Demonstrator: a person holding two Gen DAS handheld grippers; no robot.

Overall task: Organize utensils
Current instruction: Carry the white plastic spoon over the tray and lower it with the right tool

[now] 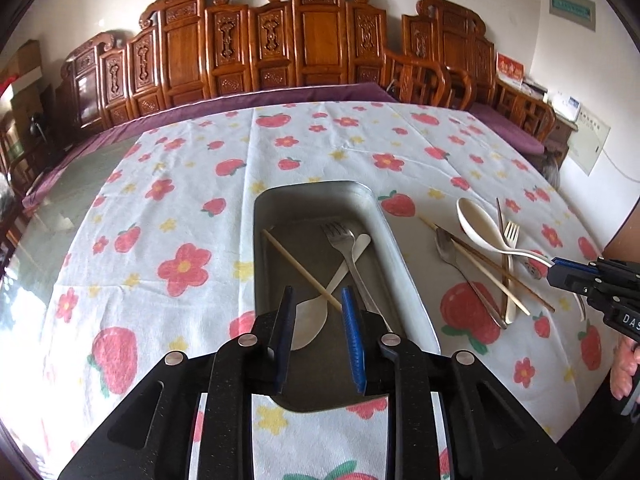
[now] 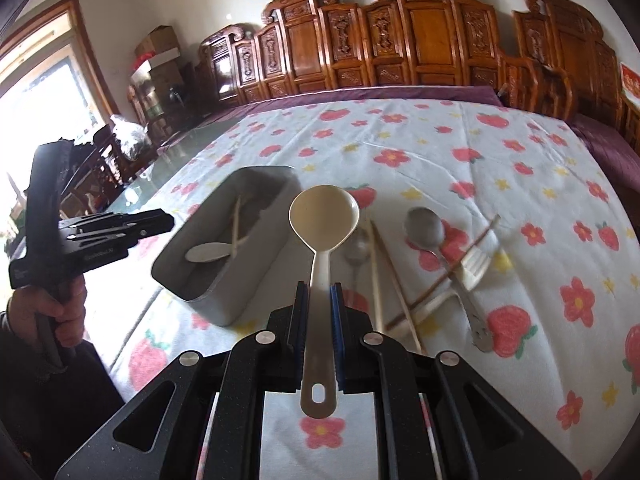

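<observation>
My left gripper (image 1: 318,296) stands open above the near end of a metal tray (image 1: 396,240), with nothing between its blue pads. In the tray lie a steel fork (image 1: 340,236), a pale spoon (image 1: 310,320) and one light chopstick (image 1: 300,268), crossing each other. My right gripper (image 2: 320,292) is shut on the handle of a cream ladle spoon (image 2: 324,216), whose bowl points away over the cloth, right of the tray (image 2: 256,276). In the left wrist view the right gripper (image 1: 560,268) holds that ladle (image 1: 480,224) over a pile of loose utensils.
On the strawberry tablecloth (image 1: 180,220), right of the tray, lie a metal spoon (image 2: 424,228), a fork (image 2: 476,264), a second spoon (image 2: 356,252) and chopsticks (image 2: 376,272). A person's hand (image 2: 60,308) holds the left gripper (image 2: 160,220). Carved wooden chairs (image 1: 312,40) line the far side.
</observation>
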